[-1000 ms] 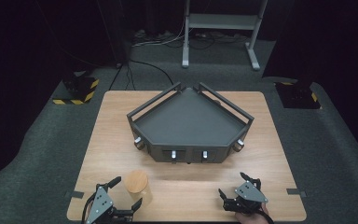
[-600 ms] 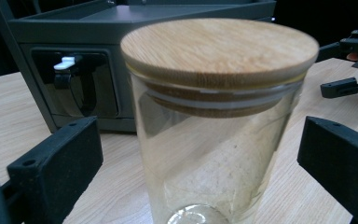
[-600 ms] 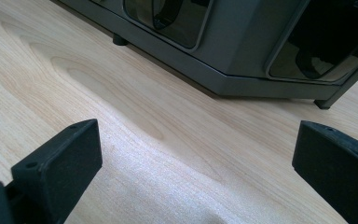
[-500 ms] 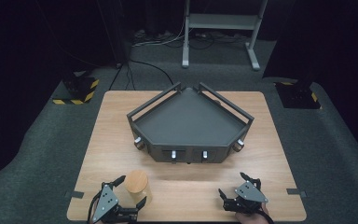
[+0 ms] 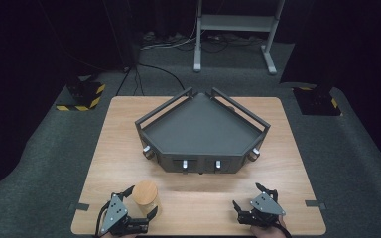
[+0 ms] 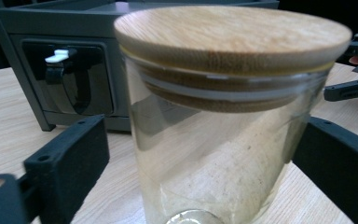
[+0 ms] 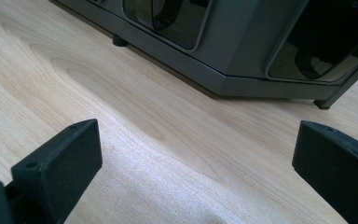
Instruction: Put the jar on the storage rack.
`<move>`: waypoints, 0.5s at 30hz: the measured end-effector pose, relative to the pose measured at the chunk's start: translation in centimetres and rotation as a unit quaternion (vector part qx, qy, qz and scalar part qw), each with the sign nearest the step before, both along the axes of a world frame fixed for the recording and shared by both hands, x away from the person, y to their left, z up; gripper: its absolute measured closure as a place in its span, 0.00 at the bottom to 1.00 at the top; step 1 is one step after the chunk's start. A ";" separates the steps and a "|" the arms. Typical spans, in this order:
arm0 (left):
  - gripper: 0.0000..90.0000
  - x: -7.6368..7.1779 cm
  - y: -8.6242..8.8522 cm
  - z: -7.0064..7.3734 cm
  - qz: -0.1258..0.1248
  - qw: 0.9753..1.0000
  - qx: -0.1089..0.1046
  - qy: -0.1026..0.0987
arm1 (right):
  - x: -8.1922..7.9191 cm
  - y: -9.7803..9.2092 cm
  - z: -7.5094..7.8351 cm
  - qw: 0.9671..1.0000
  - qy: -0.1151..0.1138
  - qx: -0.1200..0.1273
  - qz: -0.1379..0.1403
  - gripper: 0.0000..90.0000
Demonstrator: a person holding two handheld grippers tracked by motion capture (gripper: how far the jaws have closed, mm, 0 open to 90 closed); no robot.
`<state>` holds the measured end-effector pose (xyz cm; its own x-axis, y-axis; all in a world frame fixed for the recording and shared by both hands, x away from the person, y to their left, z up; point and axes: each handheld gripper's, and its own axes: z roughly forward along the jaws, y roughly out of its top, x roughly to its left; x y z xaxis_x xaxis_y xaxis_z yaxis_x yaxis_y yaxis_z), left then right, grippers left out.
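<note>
Jar point(image 6: 223, 121) stands between open left gripper point(image 5: 140, 204) jaws, grey tray point(image 5: 203, 130) just behind it.

Clear glass jar point(image 5: 146, 197) w/ bamboo lid, upright on table nr front-left edge, empty.

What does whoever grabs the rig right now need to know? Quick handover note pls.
Left gripper: open, jaws either side of the glass jar, not clamped yet.
Right gripper: open, holding nothing, above bare table near the front edge.
Jar: upright at the table's front left, wooden lid on, nothing visible inside.
Grey tray: mid-table, nothing on it.
Done: left gripper lined up on the jar.
Left: close on the jar, lift; probably bound for the tray.
</note>
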<state>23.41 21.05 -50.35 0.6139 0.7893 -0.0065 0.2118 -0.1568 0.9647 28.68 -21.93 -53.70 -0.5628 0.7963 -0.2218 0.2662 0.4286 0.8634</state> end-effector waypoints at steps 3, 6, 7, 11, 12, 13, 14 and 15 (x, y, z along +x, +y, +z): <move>0.08 0.0 -0.1 -0.1 -0.002 1.000 -0.001 -0.002 | 0.0 0.0 0.0 1.000 0.000 0.001 0.000 0.01; 0.09 0.1 -0.2 -0.3 0.001 1.000 0.000 0.000 | 0.0 0.0 0.0 1.000 0.000 0.001 0.000 0.01; 0.10 0.1 -0.3 -0.3 0.001 1.000 -0.002 -0.001 | 0.0 0.0 0.0 1.000 0.000 0.001 0.000 0.01; 0.14 0.0 -0.4 -0.5 0.002 1.000 -0.002 -0.003 | 0.0 0.0 0.0 1.000 0.001 0.003 -0.001 0.01; 0.14 0.0 -0.4 -0.5 0.004 1.000 -0.001 -0.004 | 0.0 0.0 0.0 1.000 0.001 0.003 -0.001 0.01; 0.15 0.0 -0.4 -0.6 0.004 1.000 -0.002 -0.004 | 0.0 0.0 0.0 1.000 0.001 0.003 -0.001 0.01; 0.17 0.0 -0.4 -0.6 0.005 1.000 -0.002 -0.006 | 0.0 0.0 0.0 1.000 0.001 0.003 -0.001 0.01; 0.17 0.0 -0.4 -0.6 0.007 1.000 0.000 -0.007 | 0.0 0.0 0.0 1.000 0.001 0.003 -0.001 0.01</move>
